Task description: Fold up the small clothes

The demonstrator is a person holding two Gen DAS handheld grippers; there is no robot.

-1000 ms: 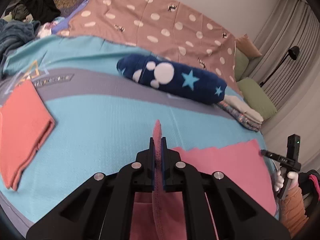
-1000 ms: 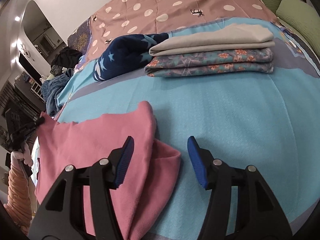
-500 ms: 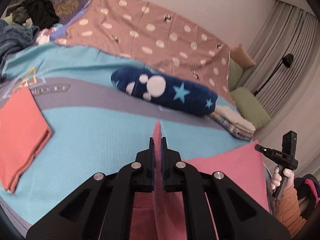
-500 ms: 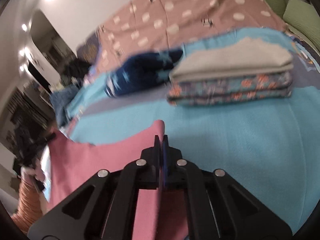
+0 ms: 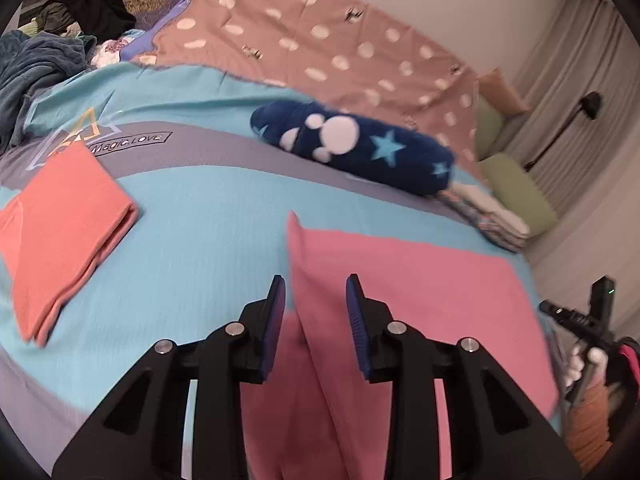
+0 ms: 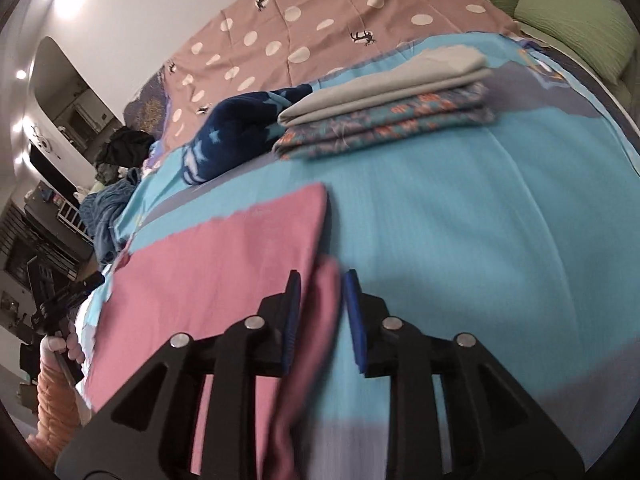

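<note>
a pink cloth (image 5: 404, 276) of soft, matte knit lies spread on a bed, folded over so its upper layer forms a broad, flat rectangle with a sharp far-left corner. it rests on a turquoise bedsheet (image 5: 200, 240) with a fine woven ribbing and a grey curved band across it.

the left gripper (image 5: 314, 312), black angular plastic with blue ribbed pads, has just been opening; its jaws stand narrowly apart, with the cloth's left folded edge rising between them and no pad pressing on it. the right gripper (image 6: 320, 312), the same build, has also just been opening; a rounded pink fold of the cloth sits between its slightly parted pads, which do not visibly clamp it.

to the left lies a folded coral cloth (image 5: 60, 224), a flat rectangle with stacked edges. farther off, a plush navy roll (image 5: 352, 148) with pale stars and white dots lies across the bed. to the right of it sits a neat stack of folded cloths (image 6: 388, 100), a plain beige one atop floral teal ones. beyond is a dusty-pink cover (image 5: 320, 44) with white dots, and green ribbed pillows (image 6: 576, 24) at the far right.
</note>
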